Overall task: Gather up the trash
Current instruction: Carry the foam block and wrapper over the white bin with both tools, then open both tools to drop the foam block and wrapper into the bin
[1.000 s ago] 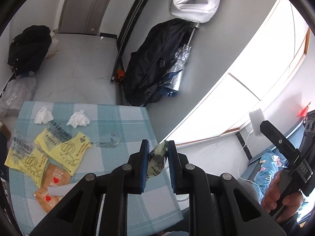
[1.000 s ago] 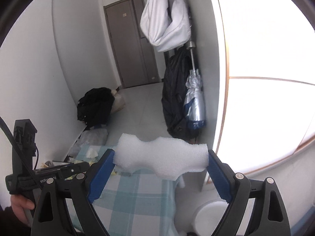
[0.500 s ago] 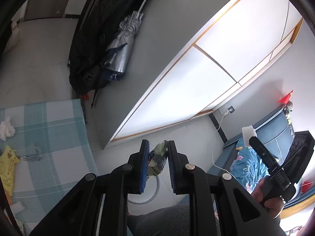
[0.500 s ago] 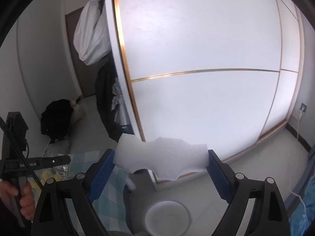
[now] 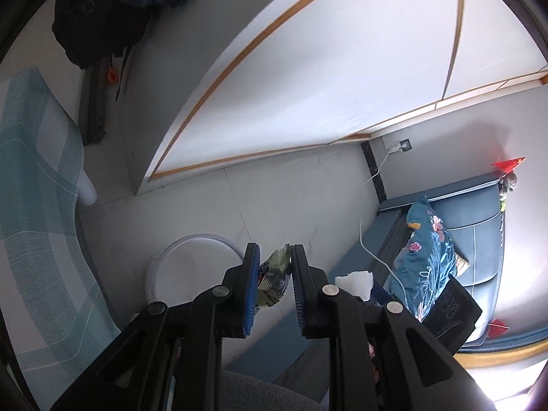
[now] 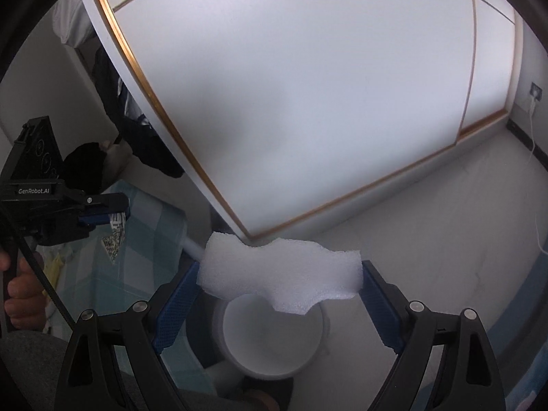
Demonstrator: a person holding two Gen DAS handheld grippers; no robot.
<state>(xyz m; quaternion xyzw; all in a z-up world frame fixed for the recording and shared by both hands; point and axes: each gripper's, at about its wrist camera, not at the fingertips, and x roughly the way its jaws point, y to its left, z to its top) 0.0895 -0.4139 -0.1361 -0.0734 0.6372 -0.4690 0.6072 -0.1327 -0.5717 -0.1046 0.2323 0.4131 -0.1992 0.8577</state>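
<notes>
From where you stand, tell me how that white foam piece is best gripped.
By its two short ends, from behind, as the right hand-held gripper does now. The white foam piece is a long, thin slab with ragged long edges; its flatter ends sit square against the pads, spanning the wide jaws.

Home bedroom or living room. White wardrobe [image 5: 308, 78] with gold trim stood ahead of the claw; blue upholstered sofa [image 5: 479, 212] with floral pillow [image 5: 428, 260] lay to its right, checked tablecloth [image 5: 30, 205] to its left, dark coat [image 5: 96, 17] hanging beyond.
</notes>
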